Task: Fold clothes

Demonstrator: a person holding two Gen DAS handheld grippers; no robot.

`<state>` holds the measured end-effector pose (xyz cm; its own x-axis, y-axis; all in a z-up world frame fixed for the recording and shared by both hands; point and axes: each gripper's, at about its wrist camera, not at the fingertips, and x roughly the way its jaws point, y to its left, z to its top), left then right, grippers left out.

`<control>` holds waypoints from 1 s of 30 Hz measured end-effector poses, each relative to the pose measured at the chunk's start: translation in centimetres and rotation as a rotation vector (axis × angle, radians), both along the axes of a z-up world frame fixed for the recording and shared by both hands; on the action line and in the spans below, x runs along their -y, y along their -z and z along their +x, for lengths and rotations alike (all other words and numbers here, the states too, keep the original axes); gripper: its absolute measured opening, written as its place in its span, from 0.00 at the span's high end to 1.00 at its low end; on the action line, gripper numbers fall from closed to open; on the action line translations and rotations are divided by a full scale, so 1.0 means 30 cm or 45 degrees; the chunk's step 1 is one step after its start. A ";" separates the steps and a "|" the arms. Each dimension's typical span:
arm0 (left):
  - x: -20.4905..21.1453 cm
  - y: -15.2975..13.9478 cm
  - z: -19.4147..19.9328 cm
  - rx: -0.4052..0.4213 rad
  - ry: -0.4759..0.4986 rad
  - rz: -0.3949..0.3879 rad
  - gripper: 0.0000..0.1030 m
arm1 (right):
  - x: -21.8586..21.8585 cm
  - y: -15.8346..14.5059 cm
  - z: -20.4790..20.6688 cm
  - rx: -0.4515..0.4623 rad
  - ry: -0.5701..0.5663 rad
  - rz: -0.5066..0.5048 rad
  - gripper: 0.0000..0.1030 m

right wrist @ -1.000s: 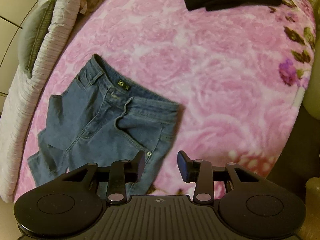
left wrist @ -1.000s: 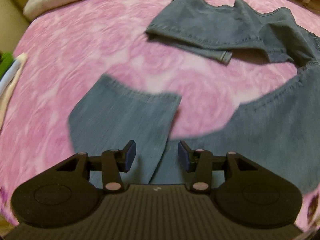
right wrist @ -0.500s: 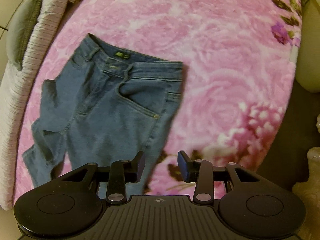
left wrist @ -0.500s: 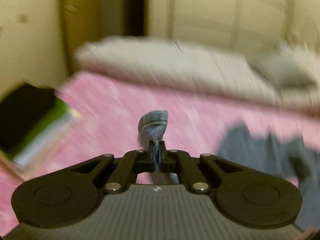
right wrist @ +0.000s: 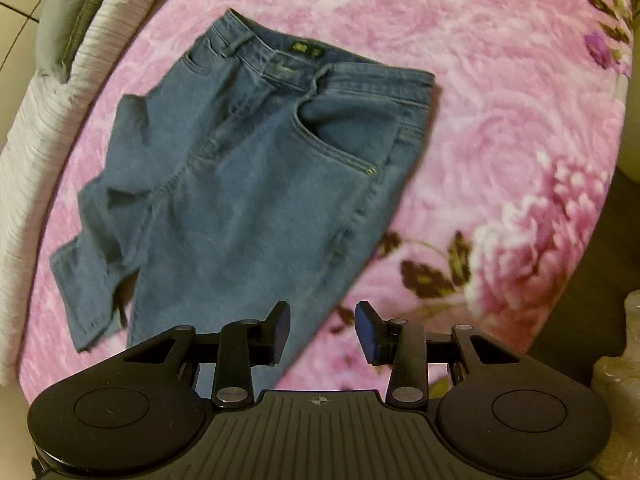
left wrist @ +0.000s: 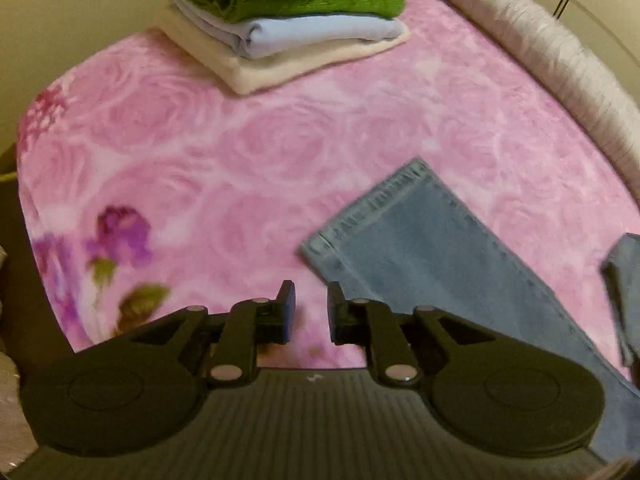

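Note:
A pair of blue jeans [right wrist: 256, 168] lies on the pink rose-patterned blanket [right wrist: 500, 92], waistband at the far end, one leg crumpled to the left. In the left wrist view one jeans leg [left wrist: 432, 252] lies flat with its hem pointing up-left; a second fold of denim [left wrist: 626, 284] shows at the right edge. My left gripper [left wrist: 311, 312] is open and empty, just left of the leg's hem. My right gripper [right wrist: 322, 330] is open and empty above the lower leg's right edge.
A stack of folded clothes [left wrist: 288, 28] in cream, light blue, green and black sits at the far end of the blanket [left wrist: 240, 140]. A grey-white quilt roll [left wrist: 560, 64] borders the right side; it also shows in the right wrist view [right wrist: 52, 120].
My left gripper held a jeans leg end half a second ago; now it has let go and stands open with the leg laid flat. My right gripper moved closer over the jeans.

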<state>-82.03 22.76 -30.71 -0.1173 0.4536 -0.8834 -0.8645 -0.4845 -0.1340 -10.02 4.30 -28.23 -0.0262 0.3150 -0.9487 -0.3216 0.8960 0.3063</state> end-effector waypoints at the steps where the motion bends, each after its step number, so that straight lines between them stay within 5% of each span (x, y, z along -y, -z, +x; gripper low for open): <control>1: 0.007 -0.008 0.016 0.004 0.017 -0.002 0.82 | 0.022 0.003 0.005 0.005 0.014 -0.001 0.61; 7: 0.018 -0.044 0.149 0.062 0.106 -0.042 0.81 | 0.166 0.040 0.091 0.033 0.152 0.047 0.61; 15: 0.008 -0.060 0.428 0.090 0.298 -0.057 0.81 | 0.270 0.097 0.297 0.026 0.299 0.293 0.61; 25: 0.040 -0.043 0.755 0.166 0.407 -0.096 0.81 | 0.202 0.185 0.558 0.004 0.140 0.364 0.61; 30: 0.065 -0.039 0.877 0.188 0.428 -0.096 0.81 | 0.074 0.179 0.639 0.148 -0.195 0.329 0.61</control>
<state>-55.72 20.80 -29.53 0.1579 0.3781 -0.9122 -0.9510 -0.1905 -0.2435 9.16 2.06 -33.59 0.0119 0.5463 -0.8375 -0.4930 0.7319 0.4704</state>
